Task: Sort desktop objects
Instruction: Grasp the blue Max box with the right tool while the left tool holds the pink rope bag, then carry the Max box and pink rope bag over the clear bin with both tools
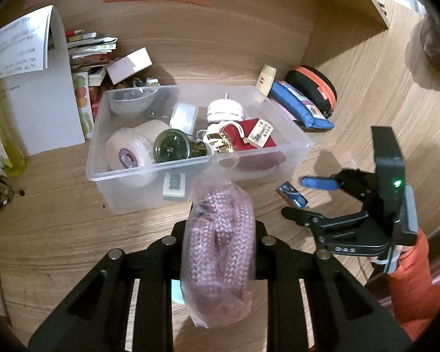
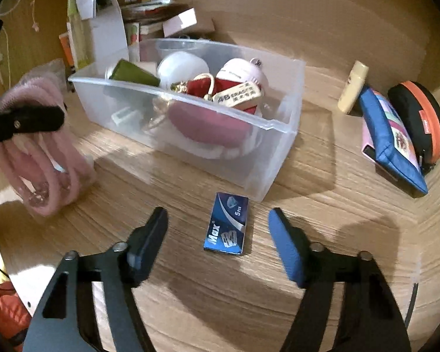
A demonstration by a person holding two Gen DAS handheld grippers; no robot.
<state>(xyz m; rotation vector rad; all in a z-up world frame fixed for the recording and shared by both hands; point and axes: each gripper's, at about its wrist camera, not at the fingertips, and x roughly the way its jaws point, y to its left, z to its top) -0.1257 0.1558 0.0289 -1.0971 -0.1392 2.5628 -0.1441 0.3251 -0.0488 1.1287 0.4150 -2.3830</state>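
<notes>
My left gripper (image 1: 218,234) is shut on a clear bag of pink rope (image 1: 220,252), held above the desk just in front of the clear plastic bin (image 1: 149,173). The bag also shows at the left of the right wrist view (image 2: 44,152). The bin (image 2: 278,135) holds tape rolls, a green jar, a red pouch, an eraser and other small items. My right gripper (image 2: 218,220) is open, its fingers on either side of a small blue "Max" box (image 2: 227,224) lying on the desk. The right gripper also shows in the left wrist view (image 1: 302,196).
A blue pouch (image 2: 393,143), a black-and-orange case (image 2: 419,117) and a cream tube (image 2: 353,86) lie right of the bin. Books, papers and a white box (image 1: 82,55) are stacked behind it at the left. A wooden wall runs behind.
</notes>
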